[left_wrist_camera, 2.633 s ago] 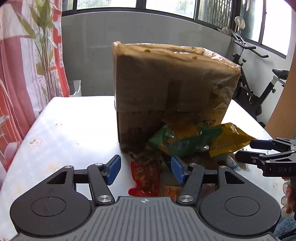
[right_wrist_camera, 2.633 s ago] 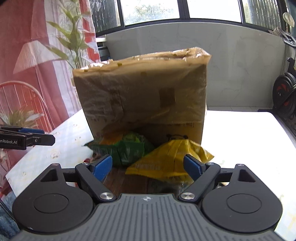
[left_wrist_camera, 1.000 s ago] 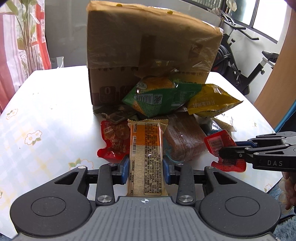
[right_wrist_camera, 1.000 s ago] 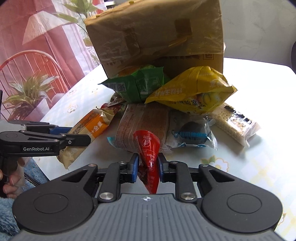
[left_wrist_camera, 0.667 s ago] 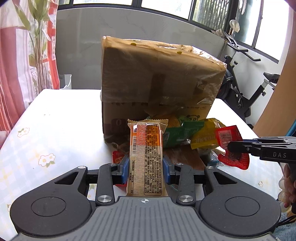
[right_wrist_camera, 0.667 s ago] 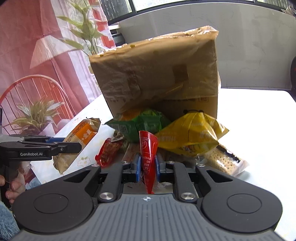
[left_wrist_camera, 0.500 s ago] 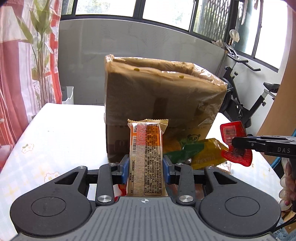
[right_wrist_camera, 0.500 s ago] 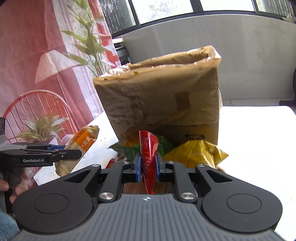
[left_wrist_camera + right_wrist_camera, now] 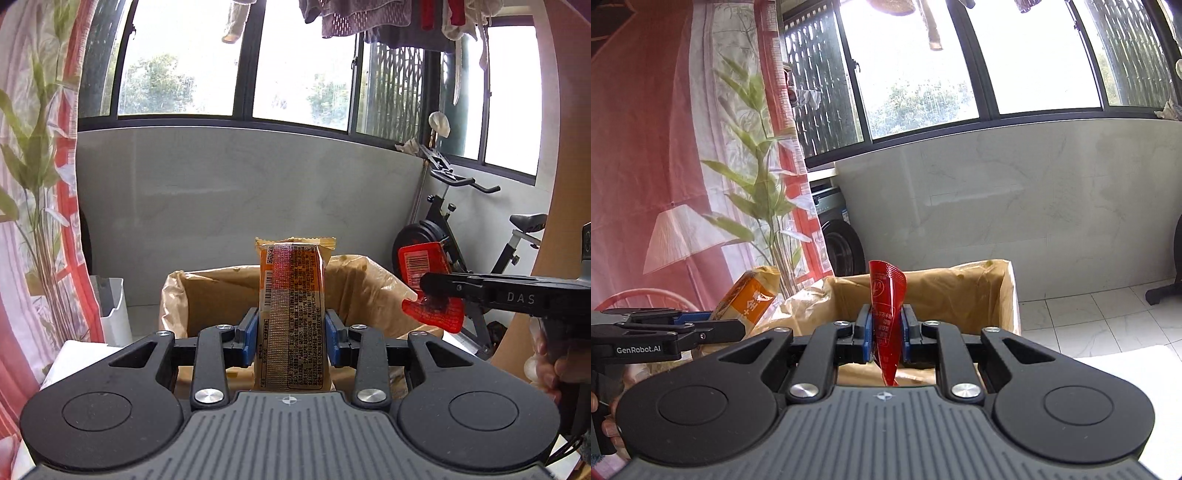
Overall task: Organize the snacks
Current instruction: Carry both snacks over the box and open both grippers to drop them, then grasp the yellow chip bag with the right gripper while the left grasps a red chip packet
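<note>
We see the open cardboard box (image 9: pixel 362 291) just beyond both grippers. Our left gripper (image 9: pixel 291 334) clamps the orange snack bar (image 9: pixel 293 314) upright before it; our right gripper (image 9: pixel 884 334) pinches the red sachet (image 9: pixel 886 314) likewise.

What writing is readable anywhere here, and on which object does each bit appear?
"DAS": side of the right claw, seen from the left wrist.
"GenRobot.AI": side of the left claw, seen from the right wrist.
Orange snack pack: dense print and a code square, too small to read.
Red sachet: barcode and print, too small and curled to read.
</note>
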`<state>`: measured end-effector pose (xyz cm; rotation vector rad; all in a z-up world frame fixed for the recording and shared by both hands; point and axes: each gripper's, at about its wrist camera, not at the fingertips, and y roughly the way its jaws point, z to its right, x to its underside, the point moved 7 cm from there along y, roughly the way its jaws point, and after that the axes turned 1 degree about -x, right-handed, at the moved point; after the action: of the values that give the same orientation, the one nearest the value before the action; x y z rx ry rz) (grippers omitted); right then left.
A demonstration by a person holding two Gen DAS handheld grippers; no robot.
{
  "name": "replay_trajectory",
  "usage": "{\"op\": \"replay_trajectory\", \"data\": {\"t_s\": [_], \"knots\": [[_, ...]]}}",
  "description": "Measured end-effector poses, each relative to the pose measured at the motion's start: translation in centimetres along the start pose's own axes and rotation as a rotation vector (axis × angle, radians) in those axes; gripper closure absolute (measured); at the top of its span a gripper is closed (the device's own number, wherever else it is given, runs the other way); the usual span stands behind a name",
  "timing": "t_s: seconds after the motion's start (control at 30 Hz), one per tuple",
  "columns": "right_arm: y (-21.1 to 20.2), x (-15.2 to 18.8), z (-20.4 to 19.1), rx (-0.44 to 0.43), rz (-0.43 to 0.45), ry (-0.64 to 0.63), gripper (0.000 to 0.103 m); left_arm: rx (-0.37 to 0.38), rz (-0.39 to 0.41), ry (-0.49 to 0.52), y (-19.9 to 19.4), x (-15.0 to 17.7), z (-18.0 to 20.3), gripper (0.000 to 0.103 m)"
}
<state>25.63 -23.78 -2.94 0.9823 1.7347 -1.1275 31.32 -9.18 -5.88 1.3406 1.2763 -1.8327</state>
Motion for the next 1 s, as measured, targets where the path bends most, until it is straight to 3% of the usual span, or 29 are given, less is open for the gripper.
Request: {"op": "replay_trajectory", "data": {"t_s": [0.13, 0.37, 0.4, 0.43, 0.5, 0.63, 0.7, 0.83, 0.9, 1.0], "knots": [[4.2, -0.8, 1.4, 0.052, -0.031, -0.028, 0.087, 0.001, -0.043, -0.001, 4.8, -1.4, 0.6, 0.065], [8.0, 1.1, 3.3, 0.102, -0.125, -0.037, 0.086, -0.005, -0.131, -0.027, 11.1, -0.5, 0.6, 0.064], [8.3, 1.4, 3.6, 0.109, -0.135, -0.033, 0.082, -0.006, -0.126, -0.028, 11.5, -0.5, 0.4, 0.062], [8.5, 1.6, 3.8, 0.112, -0.144, -0.028, 0.08, -0.008, -0.126, -0.028, 11.7, -0.5, 0.5, 0.05], [8.8, 1.9, 4.1, 0.112, -0.156, -0.022, 0.069, -0.012, -0.112, -0.029, 11.6, -0.5, 0.1, 0.038], [8.3, 1.9, 4.2, 0.117, -0.149, -0.034, 0.064, -0.011, -0.106, -0.02, 11.0, -0.7, -0.4, 0.037], [7.8, 1.7, 4.0, 0.125, -0.132, -0.04, 0.046, -0.019, -0.102, -0.016, 10.5, -0.8, -0.6, 0.036], [6.6, 1.5, 3.3, 0.129, -0.104, -0.047, 0.035, -0.03, -0.097, -0.013, 8.5, -0.7, -1.9, 0.034], [5.5, 1.6, 2.9, 0.125, -0.074, -0.048, 0.02, -0.033, -0.086, -0.004, 7.0, -0.6, -2.6, 0.034], [3.4, 1.9, 2.0, 0.133, -0.008, -0.069, 0.011, -0.039, -0.071, 0.008, 4.5, -0.2, -3.6, 0.033]]}}
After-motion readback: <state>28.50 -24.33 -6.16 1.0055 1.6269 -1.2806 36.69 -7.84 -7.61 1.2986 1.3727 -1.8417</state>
